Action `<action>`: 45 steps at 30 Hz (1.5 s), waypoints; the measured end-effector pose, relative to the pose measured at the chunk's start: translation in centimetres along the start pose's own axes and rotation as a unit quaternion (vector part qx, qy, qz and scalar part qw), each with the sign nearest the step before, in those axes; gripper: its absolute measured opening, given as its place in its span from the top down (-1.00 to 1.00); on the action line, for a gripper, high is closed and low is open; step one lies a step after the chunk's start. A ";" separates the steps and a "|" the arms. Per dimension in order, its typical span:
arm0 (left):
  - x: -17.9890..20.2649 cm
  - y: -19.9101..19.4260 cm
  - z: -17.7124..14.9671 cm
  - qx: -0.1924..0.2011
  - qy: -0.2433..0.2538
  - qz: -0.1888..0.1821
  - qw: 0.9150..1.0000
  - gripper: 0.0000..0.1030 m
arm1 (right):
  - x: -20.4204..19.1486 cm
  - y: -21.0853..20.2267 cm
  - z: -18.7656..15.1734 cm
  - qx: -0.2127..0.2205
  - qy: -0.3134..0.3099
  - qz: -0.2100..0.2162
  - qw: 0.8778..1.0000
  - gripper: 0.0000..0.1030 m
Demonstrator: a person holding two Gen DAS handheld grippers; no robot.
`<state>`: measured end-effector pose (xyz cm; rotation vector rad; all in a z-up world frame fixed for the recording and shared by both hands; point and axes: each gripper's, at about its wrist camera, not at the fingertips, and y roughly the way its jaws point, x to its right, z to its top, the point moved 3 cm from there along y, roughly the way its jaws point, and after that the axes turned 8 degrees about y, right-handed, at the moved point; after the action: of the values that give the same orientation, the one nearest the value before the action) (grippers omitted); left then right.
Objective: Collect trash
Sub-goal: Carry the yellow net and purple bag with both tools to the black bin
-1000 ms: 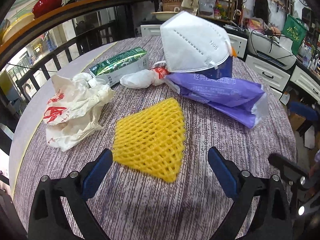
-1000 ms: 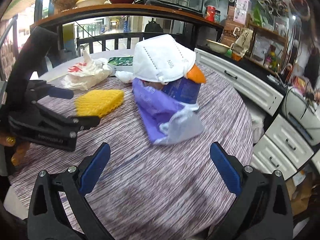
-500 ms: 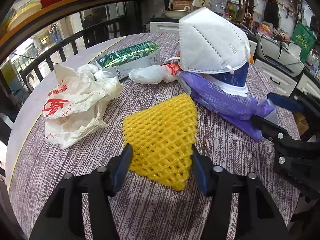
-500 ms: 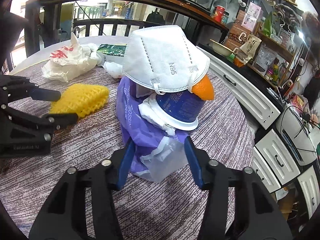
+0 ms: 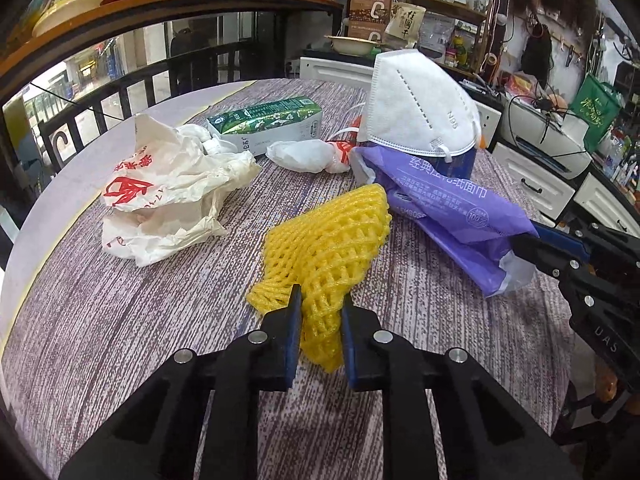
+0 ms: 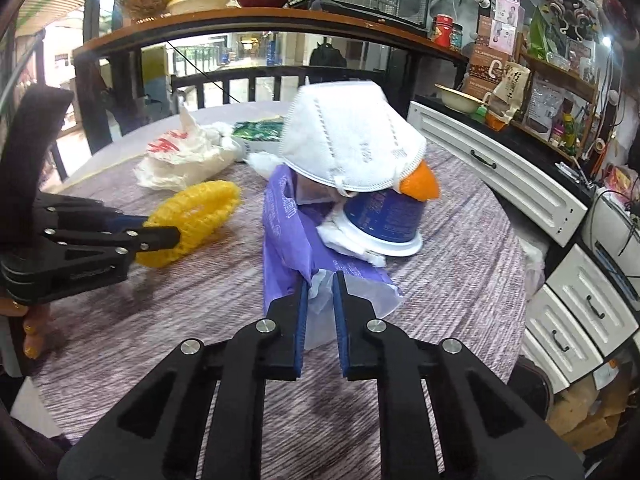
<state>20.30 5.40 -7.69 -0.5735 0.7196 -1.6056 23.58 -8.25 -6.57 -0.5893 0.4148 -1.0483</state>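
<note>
We look along two hand-held grippers over a round counter (image 5: 100, 340) with a streaked purple-grey top, strewn with trash.

Our left hand-held gripper (image 5: 319, 312) is clenched on the near corner of a yellow foam fruit net (image 5: 332, 240). Its blue pads (image 5: 294, 332) pinch the mesh, and the net's near part is bunched and raised from the counter, towards the near edge. In the right wrist view the same left hand-held gripper (image 6: 176, 236) comes in from the left side, biting the net (image 6: 196, 212).

Our right hand-held gripper (image 6: 320, 292) has its jaws closing on the pale, clear end of a purple plastic wrapper (image 6: 288, 232), which sits between the blue pads (image 6: 301, 320) and is pinched by them. The wrapper lies near the counter's middle, stretching towards the right edge. In the left wrist view the right hand-held gripper (image 5: 520, 242) reaches in from the right, at the wrapper's (image 5: 452, 208) end.

Just behind the wrapper stands an upturned blue cup (image 6: 384, 216) with a white rim, and a white folded face mask (image 6: 348, 140) sits on top of it. An orange piece (image 6: 420, 186) pokes out beside the mask.

Towards the far left edge lies a crumpled white plastic bag (image 5: 160, 184) with red print. Behind it rests a green and white carton (image 5: 268, 126), and a small knotted white bag (image 5: 308, 154) lies between the carton and the wrapper.
</note>
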 end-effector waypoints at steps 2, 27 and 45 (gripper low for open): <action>0.1 -1.0 -0.2 0.013 0.003 0.002 1.000 0.66 | -1.0 -1.1 0.0 0.007 -0.006 0.021 1.000 0.76; 6.2 -8.8 0.0 0.134 0.049 -0.062 0.988 0.67 | 2.0 -12.5 -1.6 0.098 0.040 -0.001 0.994 0.76; 16.8 -6.9 2.6 0.120 0.119 -0.142 0.975 0.67 | 17.8 -14.1 -7.6 0.078 0.185 -0.139 0.970 0.76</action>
<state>14.94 -10.92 -1.40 -0.3194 0.6247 -2.0186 17.44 -31.27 -4.31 -0.3133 0.5815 -1.4544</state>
